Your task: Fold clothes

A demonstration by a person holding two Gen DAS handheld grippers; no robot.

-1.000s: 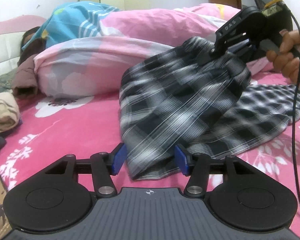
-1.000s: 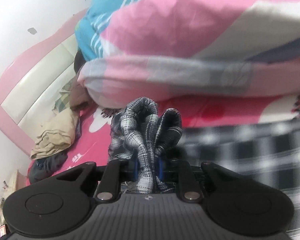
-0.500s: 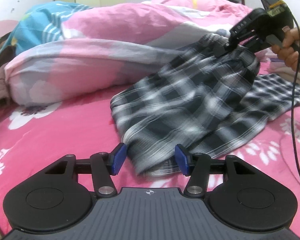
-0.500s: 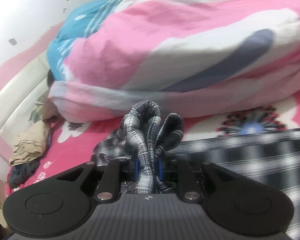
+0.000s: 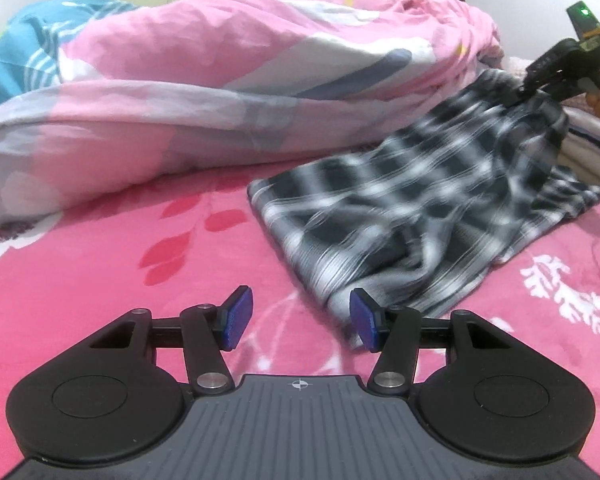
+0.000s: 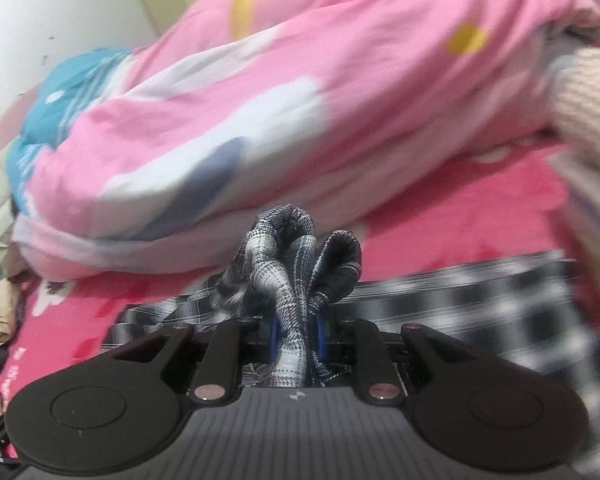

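On the pink bed (image 5: 100, 256), beside the rumpled quilt (image 5: 228, 80), the plaid garment (image 5: 420, 208) lies partly lifted by the right tongs (image 6: 296, 334) clenched on its bunched edge, while the left tongs (image 5: 300, 320) gape released near its lower corner.

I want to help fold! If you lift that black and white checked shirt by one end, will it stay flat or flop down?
It would probably flop. The checked shirt already sags from the right gripper, with its lower end crumpled on the bed. It looks thin and light: a whole bunch fits squashed between the closed blue fingers. It likely won't slip out while pinched like that.
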